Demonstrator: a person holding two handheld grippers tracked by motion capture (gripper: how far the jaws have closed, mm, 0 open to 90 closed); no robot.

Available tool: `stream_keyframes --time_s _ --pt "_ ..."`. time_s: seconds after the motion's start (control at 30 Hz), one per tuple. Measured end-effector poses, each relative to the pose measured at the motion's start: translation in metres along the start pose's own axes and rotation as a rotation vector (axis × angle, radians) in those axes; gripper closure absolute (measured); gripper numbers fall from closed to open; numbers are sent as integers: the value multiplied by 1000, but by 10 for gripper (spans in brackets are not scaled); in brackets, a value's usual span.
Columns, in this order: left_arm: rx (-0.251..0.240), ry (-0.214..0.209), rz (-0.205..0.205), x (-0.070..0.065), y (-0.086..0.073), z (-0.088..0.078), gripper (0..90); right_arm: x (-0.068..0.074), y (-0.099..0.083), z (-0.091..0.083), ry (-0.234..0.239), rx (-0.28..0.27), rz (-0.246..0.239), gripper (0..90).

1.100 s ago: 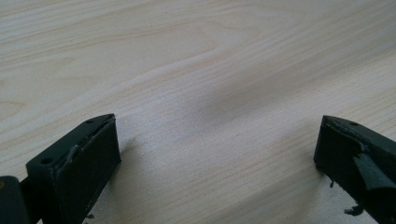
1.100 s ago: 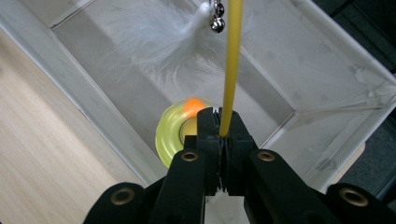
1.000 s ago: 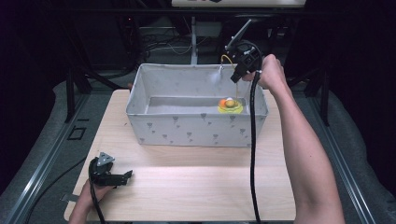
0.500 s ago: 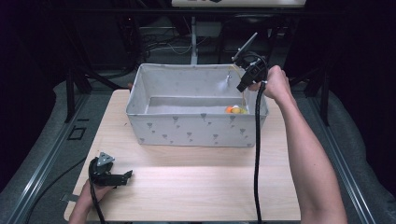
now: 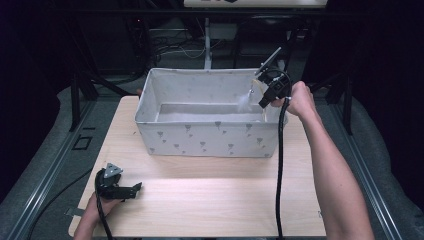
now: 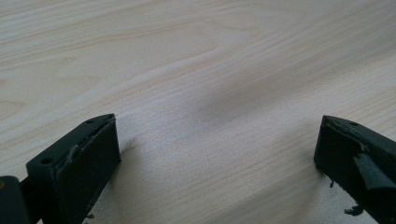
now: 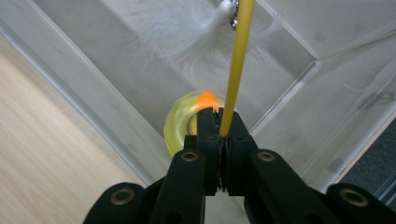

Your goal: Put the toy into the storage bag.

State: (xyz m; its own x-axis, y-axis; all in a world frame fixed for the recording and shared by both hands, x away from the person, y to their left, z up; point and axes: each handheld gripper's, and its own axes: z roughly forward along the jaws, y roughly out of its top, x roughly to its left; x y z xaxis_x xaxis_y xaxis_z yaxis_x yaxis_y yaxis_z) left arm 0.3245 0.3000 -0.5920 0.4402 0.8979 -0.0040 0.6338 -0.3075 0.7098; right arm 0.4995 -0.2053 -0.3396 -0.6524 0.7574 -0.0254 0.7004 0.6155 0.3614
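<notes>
Nearest the person, the left gripper (image 5: 131,189) rests released on the tabletop (image 5: 210,200), well short of the bin (image 5: 200,142). Over the bin's far right corner, the right gripper (image 7: 219,123) is clenched on the yellow wand (image 7: 237,65), feather (image 7: 187,32) dangling inside, suction base (image 7: 180,128) just below.

A thin yellow wand (image 7: 236,70) with a fluffy white feather tuft (image 7: 187,35) at its far end hangs over the pale fabric storage bin (image 5: 207,140), above a translucent yellow disc with an orange centre (image 7: 189,119) on the bin's floor.
</notes>
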Motion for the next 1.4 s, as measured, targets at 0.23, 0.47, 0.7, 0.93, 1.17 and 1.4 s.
stream_keyframes --time_s 0.23,0.47,0.7,0.93,1.17,1.4 --pt "0 0 0 0 0 0 2 -3 -12 9 6 21 14 881" --pt "0 0 0 0 0 0 2 -9 -27 17 15 36 39 880" --pt "0 0 0 0 0 0 2 -12 -35 25 14 43 54 880" --pt "0 0 0 0 0 0 2 -14 -41 34 15 73 59 878" --pt "0 0 0 0 0 0 2 -16 -43 33 23 76 71 871" --pt "0 0 0 0 0 0 2 -17 -44 18 22 27 87 811"
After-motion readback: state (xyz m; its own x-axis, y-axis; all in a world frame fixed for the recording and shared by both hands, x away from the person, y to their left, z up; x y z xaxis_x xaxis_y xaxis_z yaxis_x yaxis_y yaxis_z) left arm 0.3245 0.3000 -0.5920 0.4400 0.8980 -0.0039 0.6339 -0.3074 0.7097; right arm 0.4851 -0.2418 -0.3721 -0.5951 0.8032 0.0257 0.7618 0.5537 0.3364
